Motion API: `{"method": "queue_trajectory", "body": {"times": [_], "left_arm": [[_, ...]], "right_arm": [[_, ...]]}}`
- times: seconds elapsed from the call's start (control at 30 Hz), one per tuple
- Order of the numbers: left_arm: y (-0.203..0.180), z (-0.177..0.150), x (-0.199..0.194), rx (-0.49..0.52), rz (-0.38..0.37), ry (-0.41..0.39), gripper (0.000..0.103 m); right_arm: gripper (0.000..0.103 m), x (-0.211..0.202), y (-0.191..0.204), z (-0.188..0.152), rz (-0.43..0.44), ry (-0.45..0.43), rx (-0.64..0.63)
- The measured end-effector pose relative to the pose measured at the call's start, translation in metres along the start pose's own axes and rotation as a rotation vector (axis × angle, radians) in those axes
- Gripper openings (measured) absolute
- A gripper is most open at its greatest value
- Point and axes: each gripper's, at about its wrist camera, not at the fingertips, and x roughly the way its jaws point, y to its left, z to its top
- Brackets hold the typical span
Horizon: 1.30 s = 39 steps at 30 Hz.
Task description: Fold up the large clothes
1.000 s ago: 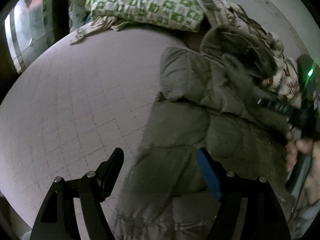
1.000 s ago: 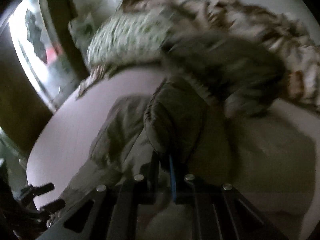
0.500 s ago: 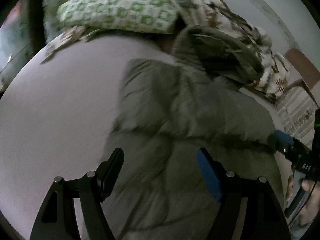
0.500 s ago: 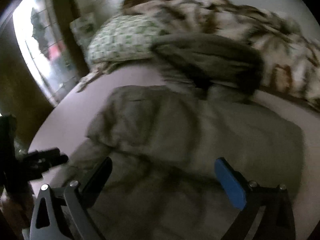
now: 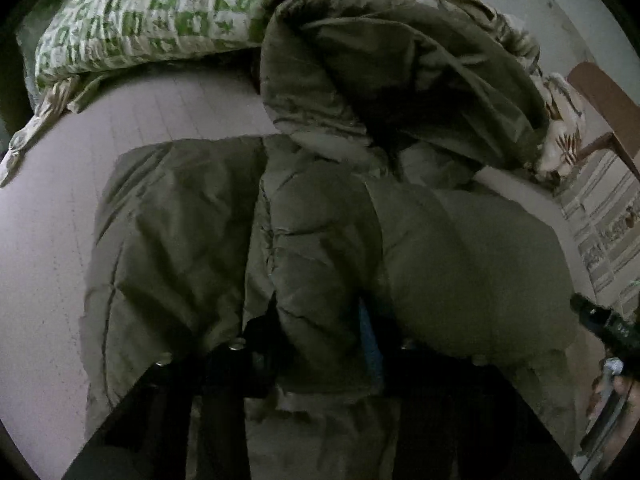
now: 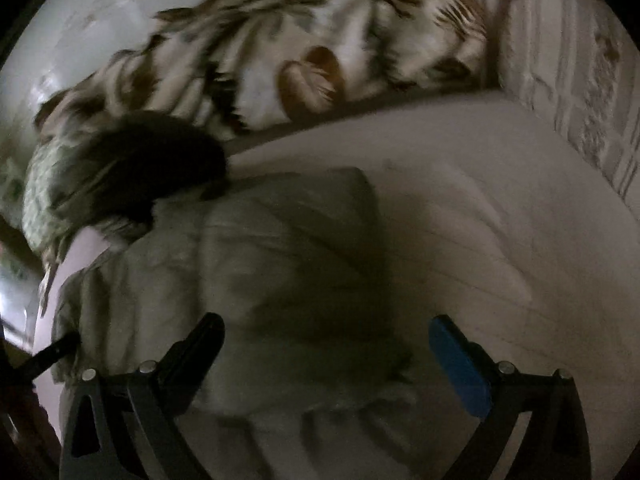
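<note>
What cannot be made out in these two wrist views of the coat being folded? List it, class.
- Left wrist view: left gripper fingertips, buried in a fold of the olive coat.
- Left wrist view: right gripper, cut off by the frame edge.
- Right wrist view: patterned blanket, motion-blurred.
- Right wrist view: coat hem, dark and blurred.

Dim, fisheye-warped edges, right view motion-blurred

Both cameras ride the hand-held tools and look steeply down at the bed (image 5: 52,240), very close. The left wrist view faces the padded jacket (image 5: 320,240) and the pillow (image 5: 152,16) at the bed's head. The right wrist view, blurred, faces the far edge's blanket (image 6: 320,48). Both share the jacket.
</note>
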Motion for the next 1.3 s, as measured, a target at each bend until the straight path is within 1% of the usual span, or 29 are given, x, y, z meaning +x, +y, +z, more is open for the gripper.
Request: {"method": "queue_trajectory", "body": {"times": [0.03, 0.07, 0.1, 0.13, 0.17, 0.27, 0.33, 0.37, 0.4, 0.43, 0.5, 0.53, 0.57, 0.63, 0.7, 0.77, 0.83, 0.9, 1.03, 1.07, 1.1, 1.2, 1.23, 1.27, 1.3], "left_arm": [[0.000, -0.001, -0.003, -0.004, -0.010, -0.012, 0.022], [0.001, -0.003, -0.007, -0.003, -0.018, -0.021, 0.020], [0.002, -0.002, -0.015, 0.002, -0.023, -0.038, 0.019], [0.003, -0.001, -0.022, 0.002, -0.028, -0.049, 0.019], [0.007, -0.002, -0.034, -0.004, -0.039, -0.062, 0.019], [0.019, -0.009, -0.069, 0.000, -0.062, -0.101, 0.018], [0.028, -0.017, -0.084, 0.039, -0.056, -0.101, 0.019], [0.031, -0.019, -0.083, 0.058, -0.040, -0.091, 0.019], [0.034, -0.023, -0.078, 0.079, -0.014, -0.068, 0.019], [0.039, -0.027, -0.065, 0.092, 0.017, -0.022, 0.019], [0.049, -0.037, -0.040, 0.079, 0.039, 0.044, 0.021], [0.052, -0.042, -0.032, 0.071, 0.042, 0.055, 0.023], [0.056, -0.047, -0.025, 0.065, 0.039, 0.053, 0.026], [0.058, -0.054, -0.025, 0.073, 0.036, 0.017, 0.026], [0.057, -0.054, -0.031, 0.074, 0.034, 0.006, 0.026], [0.061, -0.053, -0.041, 0.047, 0.010, 0.007, 0.029], [0.064, -0.051, -0.056, 0.015, -0.001, -0.004, 0.032], [0.066, -0.047, -0.074, -0.008, 0.015, -0.038, 0.037], [0.063, -0.034, -0.102, -0.021, 0.029, -0.115, 0.040], [0.059, -0.029, -0.105, -0.018, 0.032, -0.127, 0.043], [0.056, -0.024, -0.103, -0.013, 0.033, -0.128, 0.045], [0.041, -0.018, -0.086, 0.028, 0.032, -0.096, 0.045], [0.034, -0.018, -0.073, 0.055, 0.043, -0.067, 0.045], [0.030, -0.020, -0.064, 0.073, 0.066, -0.040, 0.045], [0.028, -0.021, -0.054, 0.090, 0.092, -0.012, 0.045]], "right_arm": [[0.102, 0.007, -0.004, 0.001, 0.009, 0.018, 0.007], [0.091, 0.009, -0.003, 0.002, 0.018, 0.025, 0.007], [0.085, 0.012, -0.001, 0.002, 0.031, 0.033, 0.001], [0.072, 0.013, 0.003, 0.002, 0.050, 0.038, -0.006], [0.067, 0.011, 0.008, 0.002, 0.059, 0.037, -0.015], [0.067, 0.000, 0.026, -0.003, 0.065, 0.017, -0.076], [0.067, -0.010, 0.039, -0.009, 0.107, 0.013, -0.109], [0.067, -0.014, 0.047, -0.012, 0.124, 0.013, -0.129], [0.067, -0.015, 0.052, -0.016, 0.122, 0.014, -0.144], [0.068, -0.011, 0.058, -0.020, 0.104, 0.027, -0.162], [0.068, 0.006, 0.065, -0.030, 0.077, 0.068, -0.172], [0.068, 0.014, 0.066, -0.033, 0.067, 0.086, -0.168], [0.068, 0.023, 0.066, -0.038, 0.055, 0.102, -0.169], [0.069, 0.032, 0.068, -0.044, 0.041, 0.088, -0.190], [0.069, 0.031, 0.068, -0.043, 0.042, 0.088, -0.193], [0.069, 0.024, 0.066, -0.039, 0.049, 0.099, -0.185], [0.069, 0.012, 0.063, -0.037, 0.062, 0.084, -0.179], [0.069, 0.000, 0.063, -0.036, 0.070, 0.062, -0.182], [0.070, -0.017, 0.076, -0.029, 0.079, 0.021, -0.211], [0.070, -0.016, 0.080, -0.028, 0.086, 0.021, -0.218], [0.071, -0.015, 0.086, -0.027, 0.090, 0.022, -0.222], [0.071, 0.004, 0.105, -0.031, 0.100, 0.060, -0.255], [0.073, 0.011, 0.109, -0.033, 0.100, 0.083, -0.265], [0.074, 0.026, 0.115, -0.036, 0.092, 0.136, -0.285], [0.074, 0.032, 0.117, -0.038, 0.078, 0.153, -0.290]]}}
